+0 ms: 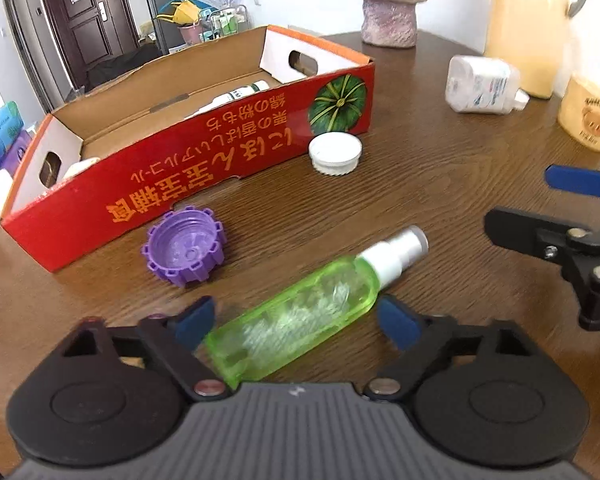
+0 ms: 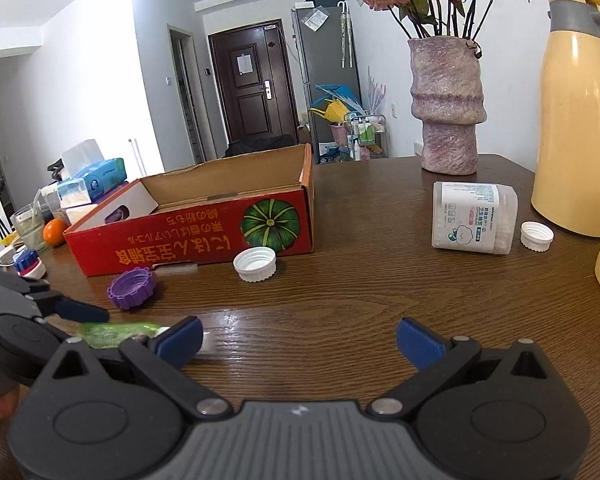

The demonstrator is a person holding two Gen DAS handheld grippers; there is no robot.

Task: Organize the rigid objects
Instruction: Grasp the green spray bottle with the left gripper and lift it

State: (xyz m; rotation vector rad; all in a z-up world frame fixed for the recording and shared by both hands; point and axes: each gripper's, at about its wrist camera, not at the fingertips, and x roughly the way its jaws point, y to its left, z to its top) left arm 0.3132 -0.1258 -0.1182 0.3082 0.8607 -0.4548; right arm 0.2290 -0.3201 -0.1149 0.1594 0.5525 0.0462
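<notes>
A green spray bottle (image 1: 296, 312) with a white pump lies slantwise on the wooden table (image 1: 440, 160). My left gripper (image 1: 296, 322) straddles it, one blue pad near each side, jaws open; I see no firm press. A purple cap (image 1: 184, 248) and a white cap (image 1: 335, 154) lie beside the red cardboard box (image 1: 228, 168), which holds a white bottle (image 1: 236, 96). My right gripper (image 2: 300, 342) hovers open over bare table, nothing between its pads. In the right wrist view the green bottle (image 2: 116, 332) shows at the left under a finger (image 2: 84, 312) of the left gripper.
A cotton swab container (image 2: 474, 216) lies on its side with a small white cap (image 2: 537, 236) next to it. A pink vase (image 2: 448, 108), a yellow thermos (image 2: 576, 120) and a cream mug (image 1: 588, 116) stand at the back right. Tissue packs (image 2: 96, 184) sit beyond the box.
</notes>
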